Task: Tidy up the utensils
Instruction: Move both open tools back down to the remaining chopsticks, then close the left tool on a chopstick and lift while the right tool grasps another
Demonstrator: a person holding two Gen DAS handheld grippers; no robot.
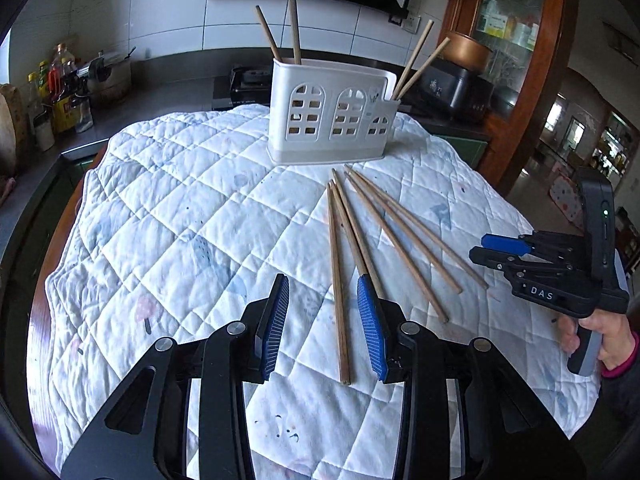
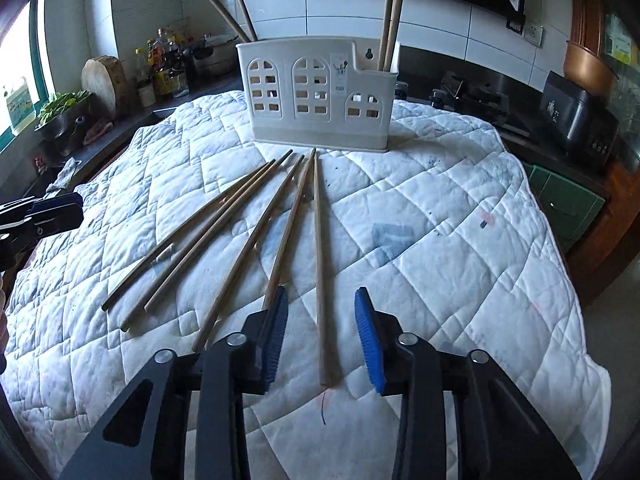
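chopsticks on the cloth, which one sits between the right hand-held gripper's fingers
The rightmost chopstick, lying apart from the other five and pointing straight at the holder. Its near end lies between the open pads of the right hand-held gripper, untouched.

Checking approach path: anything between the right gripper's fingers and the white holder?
Only loose chopsticks on the quilt. In the right wrist view one chopstick lies between the open right gripper fingers, untouched, running toward the white holder; nothing else.

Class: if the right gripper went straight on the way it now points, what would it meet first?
Probably the loose chopstick lying between the right gripper's open jaws on the quilted cloth; depth is unclear.
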